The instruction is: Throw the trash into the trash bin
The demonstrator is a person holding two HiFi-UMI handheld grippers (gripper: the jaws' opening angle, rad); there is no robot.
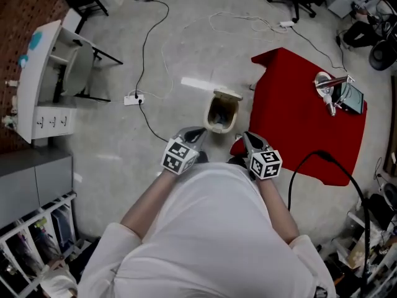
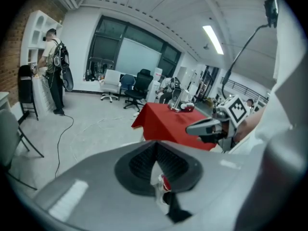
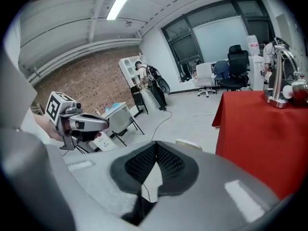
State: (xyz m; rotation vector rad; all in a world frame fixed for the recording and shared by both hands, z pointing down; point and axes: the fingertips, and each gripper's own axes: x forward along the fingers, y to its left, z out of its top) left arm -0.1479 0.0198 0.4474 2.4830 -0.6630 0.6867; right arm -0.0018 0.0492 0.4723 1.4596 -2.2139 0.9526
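Note:
The cream trash bin (image 1: 221,112) stands open on the grey floor just ahead of me, with dark contents inside. Both grippers are held up in front of my chest, behind the bin. My left gripper (image 1: 196,134) is shut; in the left gripper view a crumpled silvery scrap of trash with a red spot (image 2: 162,183) is pinched low between its pads (image 2: 139,165). My right gripper (image 1: 249,138) is shut too, with only floor showing through the slit under its pads (image 3: 171,165). The bin's lid edge (image 3: 188,144) peeks over the right jaws.
A table under a red cloth (image 1: 298,113) stands right of the bin, with a metal appliance (image 1: 327,92) on it. Cables (image 1: 149,73) and a power strip (image 1: 133,99) lie on the floor to the left. White shelving (image 1: 43,85) stands far left. A person (image 2: 54,71) stands far off.

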